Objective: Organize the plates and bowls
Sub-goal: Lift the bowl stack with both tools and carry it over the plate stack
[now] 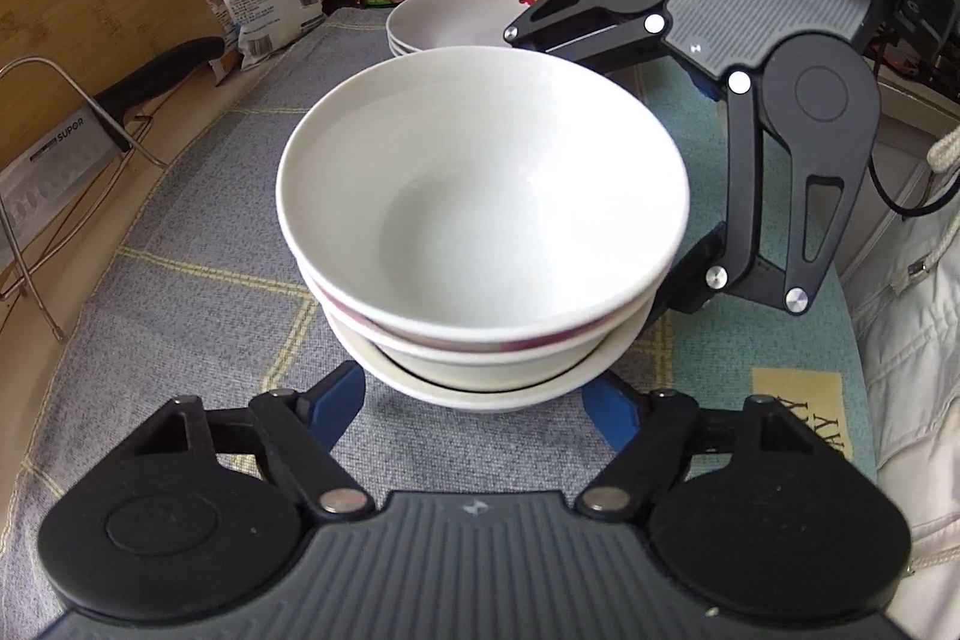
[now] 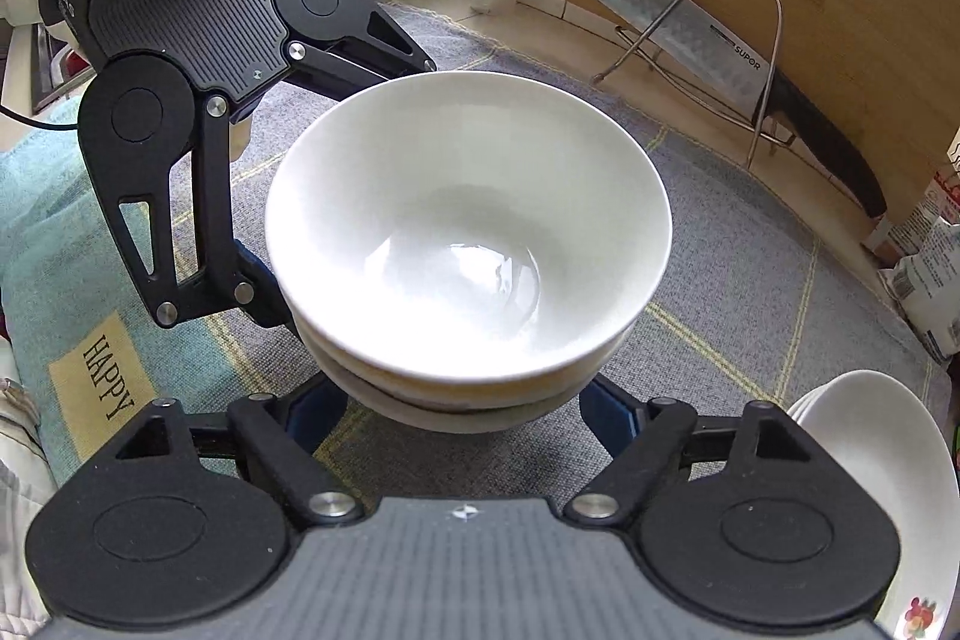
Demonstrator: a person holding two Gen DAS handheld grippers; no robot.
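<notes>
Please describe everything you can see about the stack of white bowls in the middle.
The stack of glossy white ceramic bowls holds at least three bowls, nested upright, empty; the second has a dark red rim band. It stands on the grey checked cloth. The left gripper and the right gripper flank its base from two sides, blue pads close to it; contact is hidden.

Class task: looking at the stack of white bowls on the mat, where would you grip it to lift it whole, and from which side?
Grip the bottom bowl, low on its wall, from two opposite sides at once. The stack of bowls flares upward, so fingers under the wide rims carry everything. The left gripper and right gripper already straddle its base this way.
</notes>
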